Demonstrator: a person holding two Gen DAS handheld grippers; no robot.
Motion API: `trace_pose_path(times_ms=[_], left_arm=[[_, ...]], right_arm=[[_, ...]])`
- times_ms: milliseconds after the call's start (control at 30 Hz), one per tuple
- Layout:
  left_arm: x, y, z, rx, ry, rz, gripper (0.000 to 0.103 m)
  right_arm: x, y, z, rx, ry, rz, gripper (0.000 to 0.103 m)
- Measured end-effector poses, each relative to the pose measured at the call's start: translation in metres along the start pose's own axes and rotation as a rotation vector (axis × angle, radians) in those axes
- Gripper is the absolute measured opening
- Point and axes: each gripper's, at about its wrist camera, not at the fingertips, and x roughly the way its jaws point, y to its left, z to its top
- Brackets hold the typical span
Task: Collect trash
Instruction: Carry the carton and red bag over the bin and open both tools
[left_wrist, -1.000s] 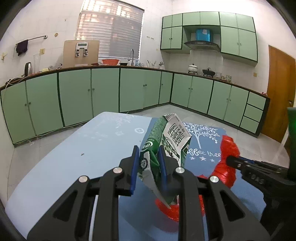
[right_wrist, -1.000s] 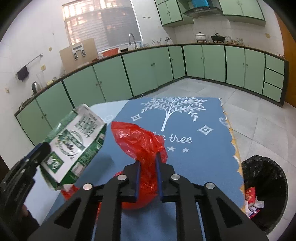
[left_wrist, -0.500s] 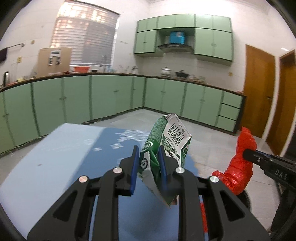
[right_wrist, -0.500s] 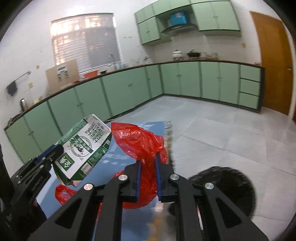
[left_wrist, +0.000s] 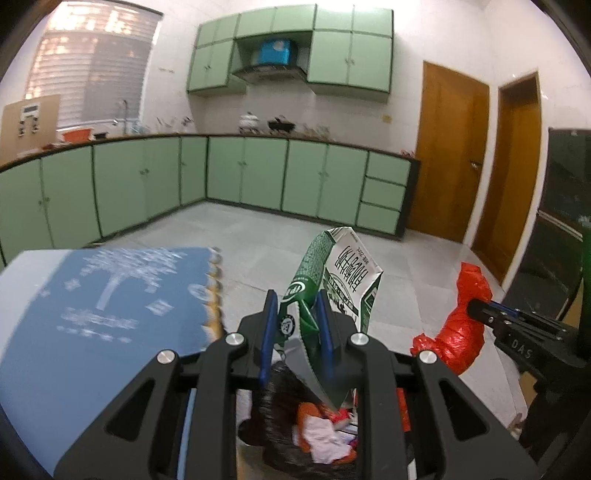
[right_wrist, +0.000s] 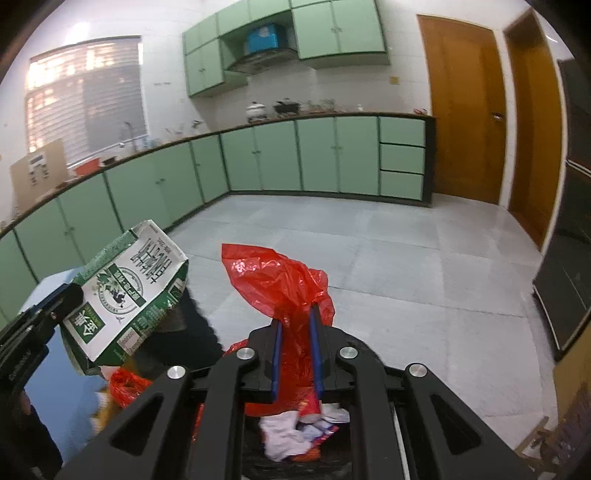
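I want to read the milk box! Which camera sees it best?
The right wrist view: the milk carton shows its whole printed front there. In the left wrist view the left gripper covers its lower part, leaving a narrow angled face.

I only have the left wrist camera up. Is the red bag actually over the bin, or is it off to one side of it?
Observer: It is over the bin. In the right wrist view the red bag hangs from the right tongs, with the bin's white scraps directly beneath.
Operator: Are those tongs shut on it?
Observer: Yes. Both pads pinch the bag's middle, and a crumpled flap stands up above them.
Operator: Anything under my carton?
Observer: The bin's black rim shows behind the carton. A second bunch of red plastic shows just below the carton. I cannot tell whether it belongs to the same bag.
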Motion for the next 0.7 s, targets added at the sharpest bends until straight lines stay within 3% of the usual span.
trace_pose_path(times_ms=[300,567,700], left_arm=[[0.088,-0.034,-0.040,0.048,0.152,0.005,0.020],[0.143,-0.041,-0.072,0.081,0.283,0.015,0.021],[0.165,-0.041,-0.075,0.057,0.354,-0.004,0.022]], right_arm=[[0.065,-0.052,-0.027,0.024,0.073,-0.071,0.013],[0.112,-0.066,-0.055,0.019,0.147,-0.060,0.013],[0.132,-0.068,-0.064,0.019,0.186,-0.038,0.019]])
